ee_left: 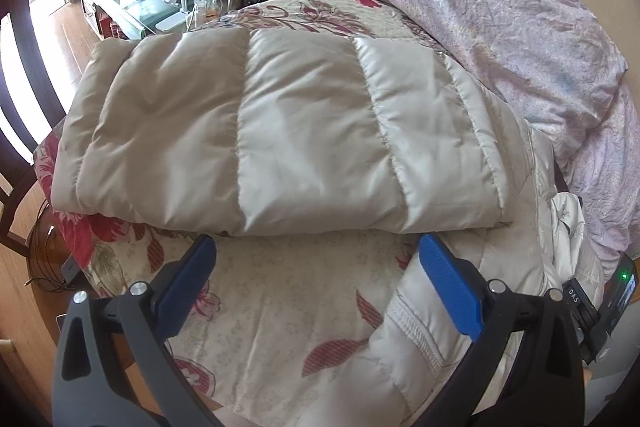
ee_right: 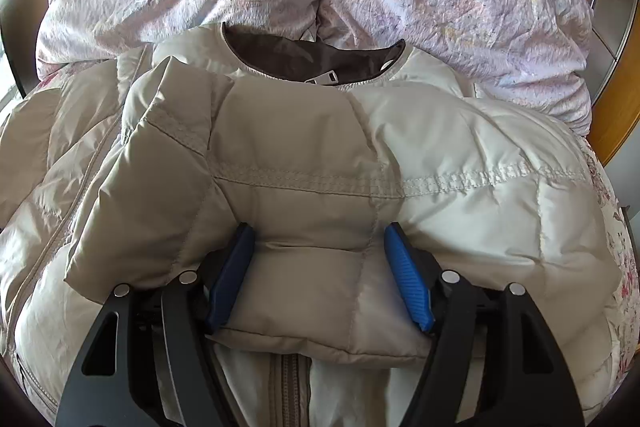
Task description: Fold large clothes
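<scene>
Your left gripper (ee_left: pixel 316 279) stands wide open and empty over the floral bedspread (ee_left: pixel 280 307), near the bed's left edge. Just beyond it lies the folded lower half of the puffer jacket (ee_left: pixel 260 131). Your right gripper (ee_right: pixel 318 275) has its jaws partly open around the folded sleeve end (ee_right: pixel 316 291); pad contact cannot be confirmed. The jacket is likely light, bulky, slippery and springy. Grip at stitched seams or hems, not at the padded panels, which may slide free.
</scene>
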Available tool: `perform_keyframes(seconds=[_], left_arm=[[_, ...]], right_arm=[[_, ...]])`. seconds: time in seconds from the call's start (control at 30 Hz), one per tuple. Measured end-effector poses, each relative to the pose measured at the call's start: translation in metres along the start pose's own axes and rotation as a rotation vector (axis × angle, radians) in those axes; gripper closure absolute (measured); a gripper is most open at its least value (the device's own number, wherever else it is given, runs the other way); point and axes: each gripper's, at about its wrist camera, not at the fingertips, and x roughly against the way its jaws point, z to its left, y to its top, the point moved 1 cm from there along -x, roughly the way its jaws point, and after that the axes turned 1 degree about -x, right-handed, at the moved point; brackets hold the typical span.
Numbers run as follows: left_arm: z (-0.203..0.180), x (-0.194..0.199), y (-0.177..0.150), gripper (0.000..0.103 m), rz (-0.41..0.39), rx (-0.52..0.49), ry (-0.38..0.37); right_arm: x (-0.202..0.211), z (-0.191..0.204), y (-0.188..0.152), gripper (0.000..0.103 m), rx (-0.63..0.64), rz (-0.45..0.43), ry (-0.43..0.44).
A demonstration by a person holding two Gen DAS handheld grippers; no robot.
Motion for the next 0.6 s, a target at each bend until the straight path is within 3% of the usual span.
perform_keyframes(seconds=[0.23,0.47,0.6], left_arm=[[0.019,-0.013,0.006,0.012,0.012,0.066,0.047],[0.038,-0.011,0.017,0.013,-0.022,0.125,0.078],[0.044,-0.010,0.021,0.023,-0.035,0.154,0.096]], right_arm=[[0.001,0.000,-0.001,0.033,-0.011,-0.006,0.008],[0.001,-0.001,-0.001,0.033,-0.017,-0.007,0.014],[0.001,-0.001,0.000,0.033,-0.019,-0.008,0.016]])
